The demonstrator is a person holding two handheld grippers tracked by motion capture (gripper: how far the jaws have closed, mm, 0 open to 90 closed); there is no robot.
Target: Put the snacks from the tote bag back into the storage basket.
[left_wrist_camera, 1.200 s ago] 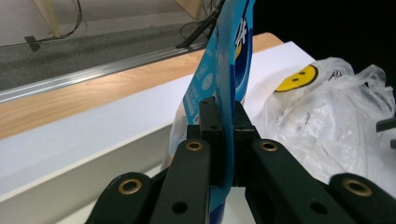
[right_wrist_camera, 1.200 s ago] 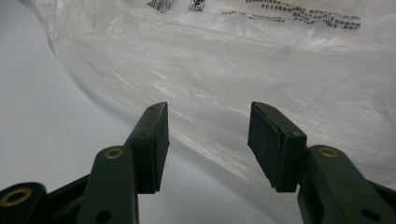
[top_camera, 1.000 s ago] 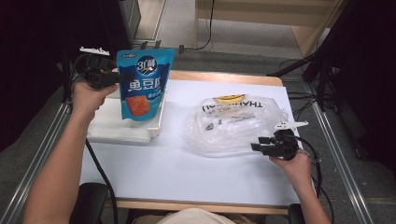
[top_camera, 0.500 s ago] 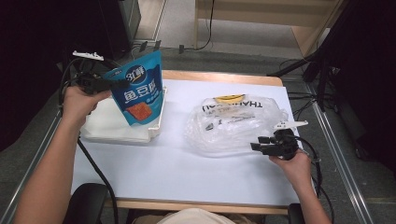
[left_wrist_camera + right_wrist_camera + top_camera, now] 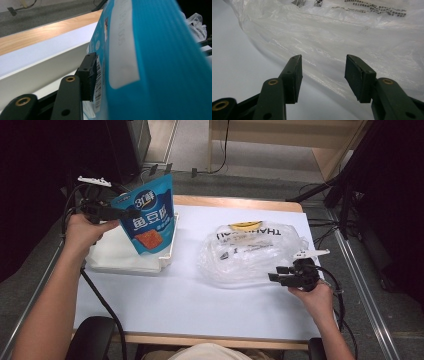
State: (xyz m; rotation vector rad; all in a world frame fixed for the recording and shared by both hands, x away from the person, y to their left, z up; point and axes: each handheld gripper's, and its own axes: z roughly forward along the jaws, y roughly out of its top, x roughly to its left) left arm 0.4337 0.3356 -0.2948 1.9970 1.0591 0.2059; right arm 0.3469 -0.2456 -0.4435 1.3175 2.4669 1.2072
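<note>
Since a second ago the left gripper point(image 5: 117, 213) has tilted the blue foil snack pouch point(image 5: 148, 220) over the white tray's point(image 5: 165, 261) edge, its jaws just opening, barcode beside one pad. The right gripper point(image 5: 323, 77) gapes at the clear plastic bag point(image 5: 352, 35), bare white table point(image 5: 180, 305) alongside.

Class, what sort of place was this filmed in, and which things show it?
Probably a lab or recording workspace: a white-covered table on a metal frame, loose cables across the grey floor, and wired handheld grippers.

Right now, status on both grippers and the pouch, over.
Left gripper jaws just opening, blue snack pouch between them, over white tray. Right gripper open at clear plastic bag. Nothing in the way.
</note>
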